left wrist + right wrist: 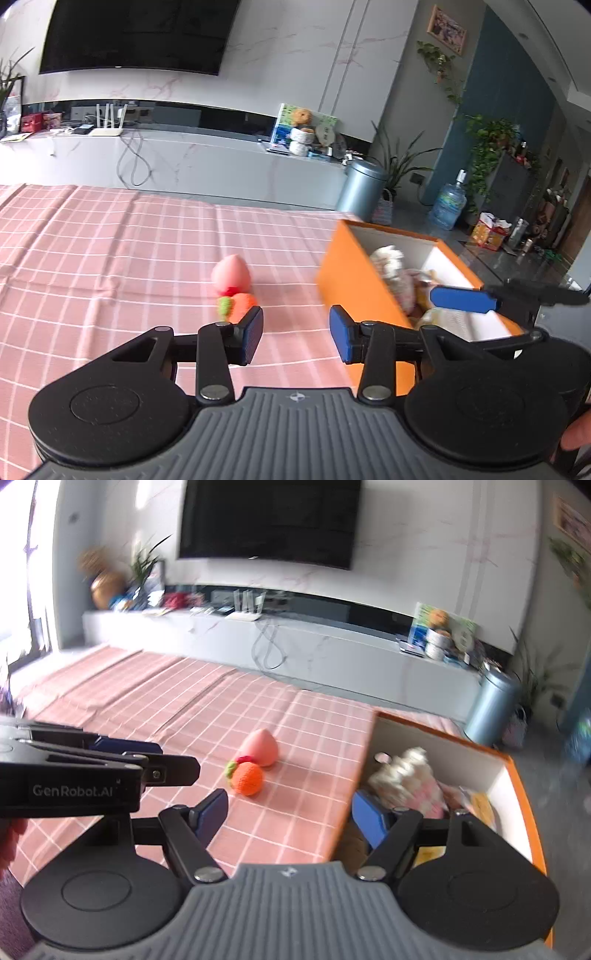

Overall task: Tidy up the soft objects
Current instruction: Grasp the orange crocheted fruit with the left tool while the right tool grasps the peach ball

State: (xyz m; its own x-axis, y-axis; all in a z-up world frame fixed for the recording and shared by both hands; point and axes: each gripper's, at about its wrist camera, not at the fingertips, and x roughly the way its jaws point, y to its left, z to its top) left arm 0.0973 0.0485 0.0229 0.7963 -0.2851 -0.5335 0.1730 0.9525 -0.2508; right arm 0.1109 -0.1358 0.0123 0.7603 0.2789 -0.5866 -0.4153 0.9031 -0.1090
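Observation:
A pink plush peach (232, 275) (261, 747) and an orange knitted fruit with a green leaf (240, 304) (248, 778) lie together on the pink checked cloth (92, 266) (295, 812). An orange box (351, 280) (517, 775) on the right holds several soft toys, among them a white and pink plush (391, 266) (410, 779). My left gripper (297, 338) is open and empty, just short of the orange fruit and left of the box. My right gripper (288, 818) is open and empty, over the box's left edge. The left gripper also shows in the right wrist view (147, 764).
A grey TV bench (184, 158) with a router, cables and clutter runs behind the table under a wall TV (136, 33). A metal bin (364, 190), a water bottle (448, 203) and plants stand on the floor at the right.

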